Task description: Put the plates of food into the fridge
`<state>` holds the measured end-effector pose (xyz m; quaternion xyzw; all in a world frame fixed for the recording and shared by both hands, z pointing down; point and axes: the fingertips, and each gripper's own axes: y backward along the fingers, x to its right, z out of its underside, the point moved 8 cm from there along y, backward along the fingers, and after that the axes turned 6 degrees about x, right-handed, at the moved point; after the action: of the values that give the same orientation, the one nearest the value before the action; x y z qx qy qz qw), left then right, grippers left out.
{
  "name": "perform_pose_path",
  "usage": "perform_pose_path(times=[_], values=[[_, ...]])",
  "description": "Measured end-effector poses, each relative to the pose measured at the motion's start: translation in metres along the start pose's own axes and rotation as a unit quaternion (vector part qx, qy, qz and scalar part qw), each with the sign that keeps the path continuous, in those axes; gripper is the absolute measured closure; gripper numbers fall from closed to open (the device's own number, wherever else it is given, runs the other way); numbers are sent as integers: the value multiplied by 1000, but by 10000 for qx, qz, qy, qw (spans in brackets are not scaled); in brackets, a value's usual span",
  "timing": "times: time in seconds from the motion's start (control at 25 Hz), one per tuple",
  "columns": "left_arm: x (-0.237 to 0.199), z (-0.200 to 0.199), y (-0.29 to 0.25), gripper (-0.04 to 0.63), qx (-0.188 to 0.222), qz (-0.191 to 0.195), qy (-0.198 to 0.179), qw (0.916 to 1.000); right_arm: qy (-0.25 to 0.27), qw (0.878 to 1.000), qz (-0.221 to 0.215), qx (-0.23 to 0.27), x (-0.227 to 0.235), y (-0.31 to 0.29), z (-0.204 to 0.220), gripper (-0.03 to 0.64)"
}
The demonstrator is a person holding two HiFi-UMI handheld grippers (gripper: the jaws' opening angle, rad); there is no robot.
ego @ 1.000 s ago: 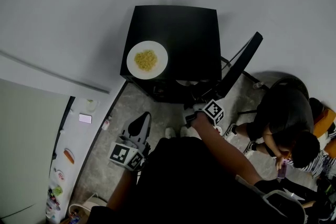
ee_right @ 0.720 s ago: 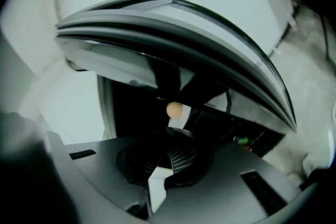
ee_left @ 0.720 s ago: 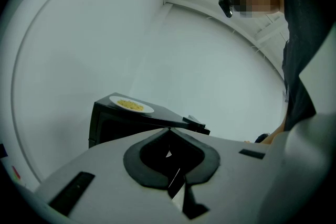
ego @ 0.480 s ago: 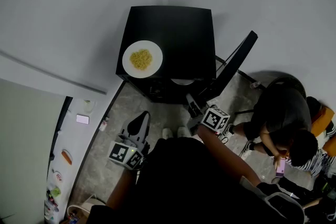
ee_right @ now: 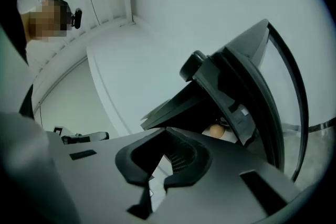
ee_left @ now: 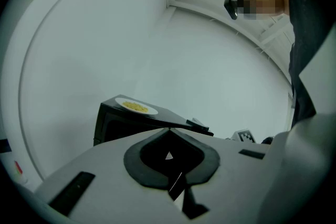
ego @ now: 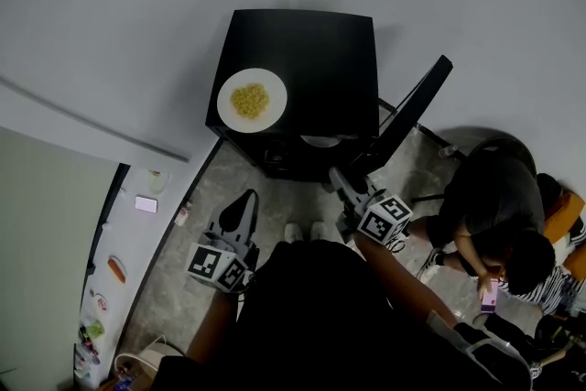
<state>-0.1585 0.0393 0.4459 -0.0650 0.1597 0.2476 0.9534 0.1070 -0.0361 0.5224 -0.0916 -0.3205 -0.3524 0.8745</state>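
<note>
A small black fridge (ego: 302,73) stands against the wall with its door (ego: 407,119) swung open to the right. On its top left corner sits a white plate of yellow food (ego: 252,101), seen also in the left gripper view (ee_left: 136,107). A second white plate (ego: 320,142) lies just inside the opening; the right gripper view shows pale food on that plate (ee_right: 216,131). My right gripper (ego: 339,179) hangs shut and empty just in front of the opening, beside the door (ee_right: 252,86). My left gripper (ego: 244,201) is shut and empty, low over the floor, left of the fridge.
A person (ego: 499,215) sits on the floor at the right, close to the open door. At the far left is a tall white shelf (ego: 114,275) with small items. Grey stone floor (ego: 229,179) lies between me and the fridge.
My right gripper has drawn back from the fridge opening toward me and a little right. The left gripper has barely moved.
</note>
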Motion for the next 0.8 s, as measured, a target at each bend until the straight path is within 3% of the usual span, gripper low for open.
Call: perform_pose_path(times=[0.52, 0.68, 0.8], values=[[-6, 3, -3, 572, 16, -24, -103, 9999, 911, 9934, -692, 86, -56, 7, -26, 592], [-18, 7, -7, 572, 181, -12, 328, 9993, 916, 9929, -763, 27, -63, 3, -27, 592], [-26, 6, -11, 571, 351, -38, 1052, 9938, 862, 9931, -795, -52, -65, -1, -22, 592]])
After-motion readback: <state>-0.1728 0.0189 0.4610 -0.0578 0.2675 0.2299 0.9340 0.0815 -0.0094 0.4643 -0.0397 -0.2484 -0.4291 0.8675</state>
